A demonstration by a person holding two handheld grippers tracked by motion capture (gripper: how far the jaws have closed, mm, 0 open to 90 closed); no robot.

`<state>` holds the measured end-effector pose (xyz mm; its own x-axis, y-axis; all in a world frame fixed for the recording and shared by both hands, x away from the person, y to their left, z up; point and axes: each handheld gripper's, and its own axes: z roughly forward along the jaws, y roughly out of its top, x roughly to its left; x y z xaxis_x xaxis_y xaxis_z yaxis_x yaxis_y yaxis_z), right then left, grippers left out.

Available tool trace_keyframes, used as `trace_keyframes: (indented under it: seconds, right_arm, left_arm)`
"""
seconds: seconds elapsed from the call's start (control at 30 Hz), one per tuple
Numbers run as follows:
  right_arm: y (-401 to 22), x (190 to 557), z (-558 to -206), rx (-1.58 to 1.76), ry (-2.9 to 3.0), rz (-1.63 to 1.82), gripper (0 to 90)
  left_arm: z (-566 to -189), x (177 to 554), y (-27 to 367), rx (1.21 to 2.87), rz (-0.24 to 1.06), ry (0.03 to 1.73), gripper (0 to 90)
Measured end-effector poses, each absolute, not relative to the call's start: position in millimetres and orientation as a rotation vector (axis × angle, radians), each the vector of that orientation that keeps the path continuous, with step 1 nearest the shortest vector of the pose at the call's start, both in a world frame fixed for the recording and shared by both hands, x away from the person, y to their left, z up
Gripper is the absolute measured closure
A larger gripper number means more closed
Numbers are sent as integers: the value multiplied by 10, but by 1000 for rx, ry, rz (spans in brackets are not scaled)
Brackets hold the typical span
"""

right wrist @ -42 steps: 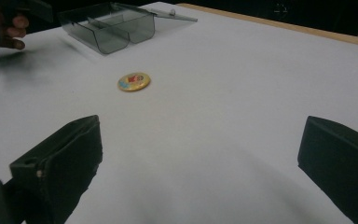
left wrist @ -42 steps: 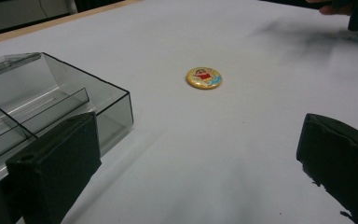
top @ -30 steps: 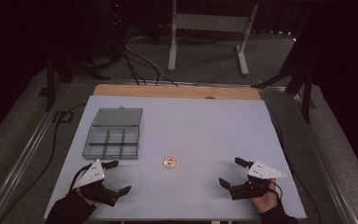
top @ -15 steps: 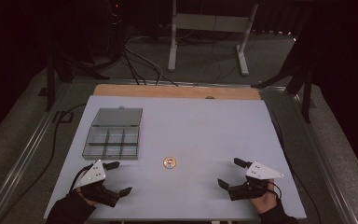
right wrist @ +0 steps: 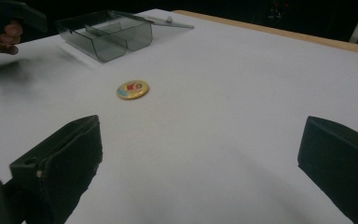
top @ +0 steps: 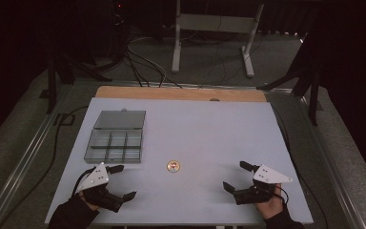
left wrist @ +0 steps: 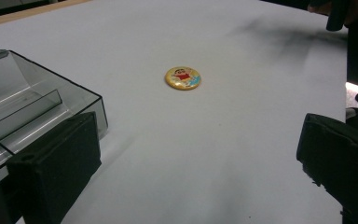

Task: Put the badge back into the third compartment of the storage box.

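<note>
table [top: 205,119] with a pale, plain top, seen from above, with a wooden strip along its far edge. near the middle of the front half lies a small round yellow badge [top: 173,166], flat on the surface, printed with a cartoon figure in a red top. to the left and a little farther back sits a clear grey plastic organiser box [top: 114,145] divided into compartments, its lid [top: 119,119] lying open flat behind it; the compartments look empty.

at the front left corner, a hand holds the left gripper [top: 119,182] low over the table, just in front of the box. its two black jaws are spread wide apart and hold nothing. at the front right, the other hand holds the right gripper [top: 238,176], also with jaws spread wide and empty.

the badge lies between the two grippers, well apart from both, and near the box's front right corner without touching it. in the left gripper view the badge [left wrist: 182,77] sits ahead between the jaws, with the box [left wrist: 42,107] just beside the left jaw.
</note>
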<state>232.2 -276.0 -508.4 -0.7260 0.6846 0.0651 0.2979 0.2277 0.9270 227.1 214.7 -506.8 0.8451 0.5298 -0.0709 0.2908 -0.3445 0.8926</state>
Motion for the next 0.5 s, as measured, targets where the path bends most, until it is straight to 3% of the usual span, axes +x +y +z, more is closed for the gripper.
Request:
trace_keyframes:
  seconds: [0.5]
  right_arm:
    - [-2743,2313,-5078,904,2151,1514,0]
  left_arm:
    - [-4933,2310,1994,1959,293,591,0]
